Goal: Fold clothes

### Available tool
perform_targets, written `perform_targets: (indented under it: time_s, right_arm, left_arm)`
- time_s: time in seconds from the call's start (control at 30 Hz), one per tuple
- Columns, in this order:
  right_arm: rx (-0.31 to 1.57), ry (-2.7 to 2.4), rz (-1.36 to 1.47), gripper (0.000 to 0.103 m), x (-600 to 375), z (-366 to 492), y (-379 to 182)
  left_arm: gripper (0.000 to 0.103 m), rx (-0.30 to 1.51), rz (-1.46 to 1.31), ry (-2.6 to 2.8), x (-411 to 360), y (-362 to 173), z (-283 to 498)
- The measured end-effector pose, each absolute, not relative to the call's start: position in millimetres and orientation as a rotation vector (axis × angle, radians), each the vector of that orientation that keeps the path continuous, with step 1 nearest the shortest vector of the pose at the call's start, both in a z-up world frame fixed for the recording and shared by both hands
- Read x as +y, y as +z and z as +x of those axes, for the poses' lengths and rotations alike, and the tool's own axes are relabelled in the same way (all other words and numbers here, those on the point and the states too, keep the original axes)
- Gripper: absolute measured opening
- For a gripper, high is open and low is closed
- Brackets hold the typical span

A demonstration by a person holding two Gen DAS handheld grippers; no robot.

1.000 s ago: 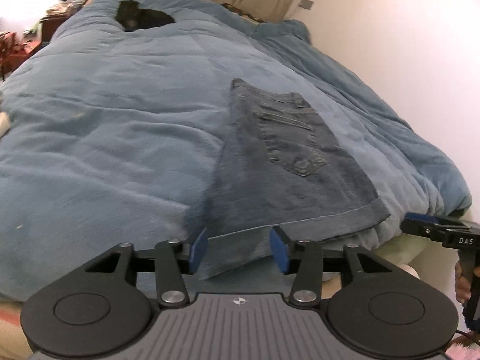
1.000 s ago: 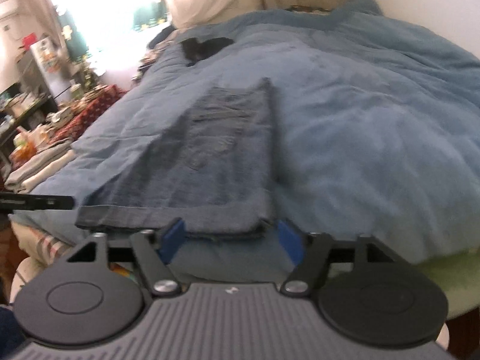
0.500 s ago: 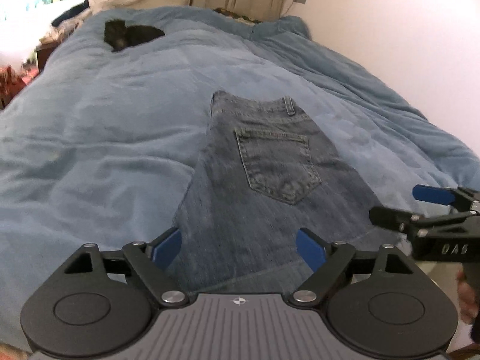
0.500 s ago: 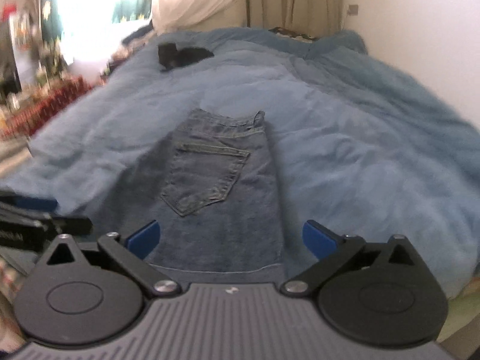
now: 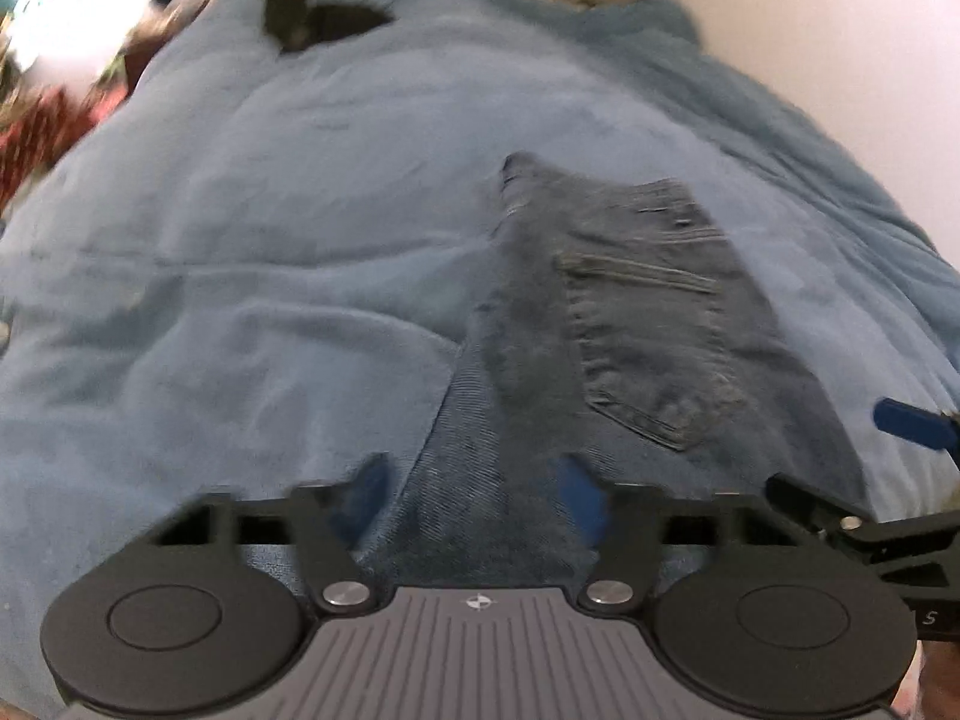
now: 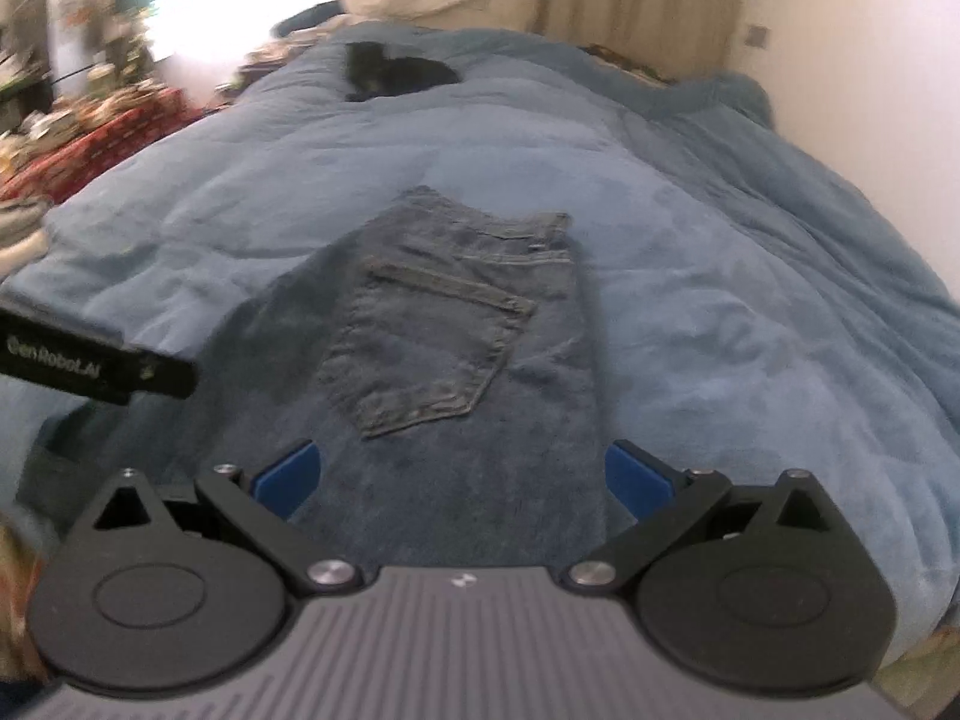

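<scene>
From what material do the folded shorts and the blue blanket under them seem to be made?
Shorts: denim, it seems; faded blue weave, pale stitched seams and a patch pocket.
Blanket: probably soft fleece or plush; matte, fuzzy surface with puffy folds. Blur hides finer detail.

left hand-held gripper (image 5: 474,495) pitched downward, jaws just closing in, narrow gap between blue pads. right hand-held gripper (image 6: 459,474) angled down alongside, jaws spread wide.

Faded blue denim jeans (image 6: 456,348) lie on a plain blue blanket (image 6: 720,300); a black lump (image 6: 390,72) beyond.
</scene>
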State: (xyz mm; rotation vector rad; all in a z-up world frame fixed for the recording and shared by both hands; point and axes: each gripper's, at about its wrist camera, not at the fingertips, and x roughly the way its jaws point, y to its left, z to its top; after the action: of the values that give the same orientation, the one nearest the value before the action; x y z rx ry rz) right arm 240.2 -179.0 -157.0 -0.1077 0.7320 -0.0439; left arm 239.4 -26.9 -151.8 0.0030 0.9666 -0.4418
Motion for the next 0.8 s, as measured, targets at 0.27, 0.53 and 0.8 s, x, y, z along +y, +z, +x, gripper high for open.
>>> perform_targets:
  time_s: [0.27, 0.53, 0.8]
  right_arm:
    - [0.672, -0.121, 0.001, 0.074, -191, 269, -162]
    - [0.731, -0.216, 0.025, 0.001, -204, 307, -189]
    - [0.757, -0.277, 0.018, 0.0, -239, 295, -205]
  left_arm:
    - [0.001, 0.889, -0.111, -0.573, -41, -145, 258]
    - [0.0, 0.949, -0.132, -0.565, -68, -174, 297]
    - [0.001, 0.94, -0.097, -0.552, -45, -179, 294]
